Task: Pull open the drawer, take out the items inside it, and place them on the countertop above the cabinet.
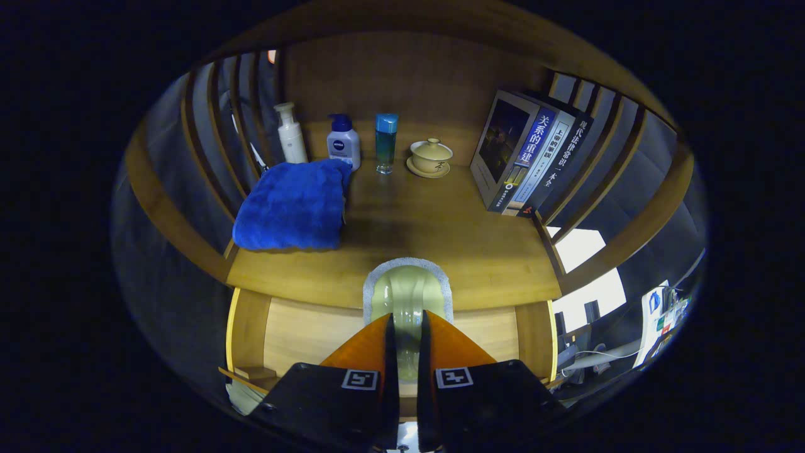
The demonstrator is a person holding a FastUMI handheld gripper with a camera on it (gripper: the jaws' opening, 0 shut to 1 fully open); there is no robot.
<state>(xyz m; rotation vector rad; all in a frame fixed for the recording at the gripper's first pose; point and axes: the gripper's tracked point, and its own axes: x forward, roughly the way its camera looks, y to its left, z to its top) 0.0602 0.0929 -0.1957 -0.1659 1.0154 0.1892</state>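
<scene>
Nearest us, our gripper (pixel 402 327) has its two fingers drawn close together on a pale green glossy item (pixel 407 292) with a speckled grey rim; both fingers seem to press its lower part, so we judge it clamped, held upright so the rim rides above the fingertips. What the item is we cannot tell. It sits over the front edge of the countertop (pixel 440 239), which suggests it is being carried up for placing there. Below the fingers the drawer (pixel 302 340) stands pulled out, its light wooden floor showing on both sides of the gripper; whether more lies in it we cannot tell. Beyond the fingers, to the left, a folded blue towel (pixel 292 204) lies flat on the countertop. Along the back wall stand a white pump bottle (pixel 291 133), a lotion bottle (pixel 343 141) with a blue cap, a tall blue-topped clear bottle (pixel 385 141) and a lidded cup (pixel 431 156) on its saucer. On the right, books (pixel 525 160) lean against the slatted side. The bare middle strip of wood, just ahead of the held item, looks to us the likely spot for setting it down.
</scene>
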